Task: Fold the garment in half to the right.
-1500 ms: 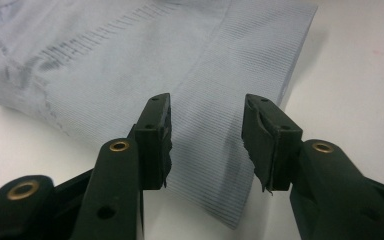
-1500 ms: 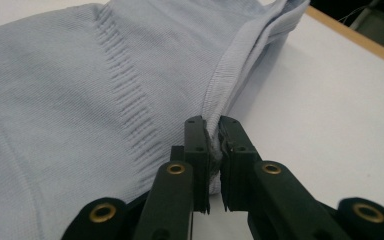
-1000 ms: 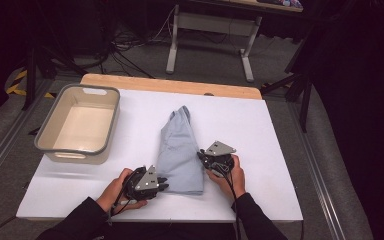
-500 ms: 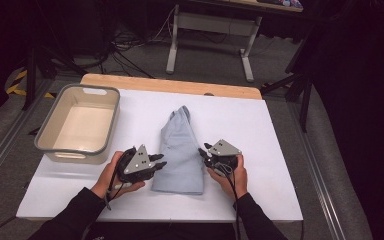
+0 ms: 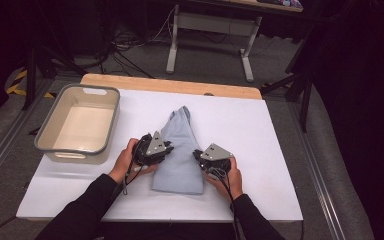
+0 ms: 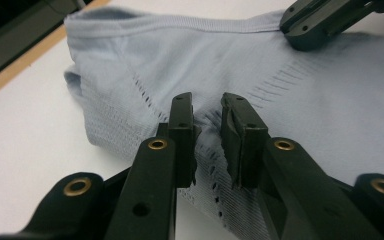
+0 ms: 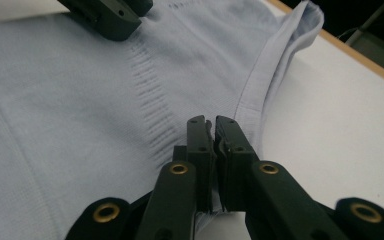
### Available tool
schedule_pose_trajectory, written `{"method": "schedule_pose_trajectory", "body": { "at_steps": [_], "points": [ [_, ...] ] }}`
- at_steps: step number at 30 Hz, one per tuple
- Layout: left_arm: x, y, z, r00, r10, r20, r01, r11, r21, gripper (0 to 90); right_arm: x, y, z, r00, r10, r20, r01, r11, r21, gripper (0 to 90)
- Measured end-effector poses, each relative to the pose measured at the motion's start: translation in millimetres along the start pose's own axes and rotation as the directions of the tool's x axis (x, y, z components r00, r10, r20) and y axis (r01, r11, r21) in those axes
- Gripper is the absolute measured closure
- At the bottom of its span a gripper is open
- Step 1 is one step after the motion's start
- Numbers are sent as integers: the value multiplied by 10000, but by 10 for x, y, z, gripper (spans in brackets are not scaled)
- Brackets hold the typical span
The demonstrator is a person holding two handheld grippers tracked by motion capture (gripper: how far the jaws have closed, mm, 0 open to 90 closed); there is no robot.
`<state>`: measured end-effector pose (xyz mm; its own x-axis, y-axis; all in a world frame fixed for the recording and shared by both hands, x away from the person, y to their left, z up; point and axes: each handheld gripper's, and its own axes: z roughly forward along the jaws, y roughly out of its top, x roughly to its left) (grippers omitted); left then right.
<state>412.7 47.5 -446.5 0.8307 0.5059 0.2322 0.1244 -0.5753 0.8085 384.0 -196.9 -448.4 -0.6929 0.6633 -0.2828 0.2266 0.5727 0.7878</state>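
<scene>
My right gripper (image 7: 214,131) has just been closing and pinches the cloth (image 5: 180,150) at its right edge. My left gripper (image 6: 207,117) grasps a pucker at its left edge. The cloth lies mid-bench, just right of the bin (image 5: 80,122). Such thin pinches could slip when I lift. Since a second ago, my left hand moved farther up the cloth.

This looks like a lab or recording studio, not a home. The table (image 5: 260,130) is a white sheet laid over a wooden board whose bare strip shows along the far edge. Beyond it, loose cables (image 5: 130,55) sprawl over grey carpet, past a metal stand's feet (image 5: 207,45). Black curtains (image 5: 365,100) close the right side, and hazard tape (image 5: 17,82) marks the floor at left.
</scene>
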Motion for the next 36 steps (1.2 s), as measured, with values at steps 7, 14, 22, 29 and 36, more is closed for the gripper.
{"method": "schedule_pose_trajectory", "body": {
  "at_steps": [7, 14, 22, 29, 36],
  "points": [
    [49, -98, 93, 9972, -684, 314, 676, 9974, 269, 755, -30, -47, 78, 10000, 72, 27, -73, 9994, 338, 880],
    [70, -143, 126, 9934, -988, 577, 975, 9949, 254, 755, -60, -77, 96, 9997, 232, 101, -235, 9989, 395, 885],
    [62, -110, 17, 9941, -859, 669, 880, 9957, -301, 761, -81, -80, 79, 9996, 272, 65, -275, 9988, 402, 891],
    [68, -88, -112, 9957, -689, 617, 726, 9955, -604, 787, -112, -79, 21, 9994, 258, 238, -263, 9995, 197, 900],
    [0, -47, -226, 9977, -74, 670, 109, 9986, -520, 846, -117, -55, -32, 9983, 221, 548, -219, 9998, -32, 899]
  ]
}}
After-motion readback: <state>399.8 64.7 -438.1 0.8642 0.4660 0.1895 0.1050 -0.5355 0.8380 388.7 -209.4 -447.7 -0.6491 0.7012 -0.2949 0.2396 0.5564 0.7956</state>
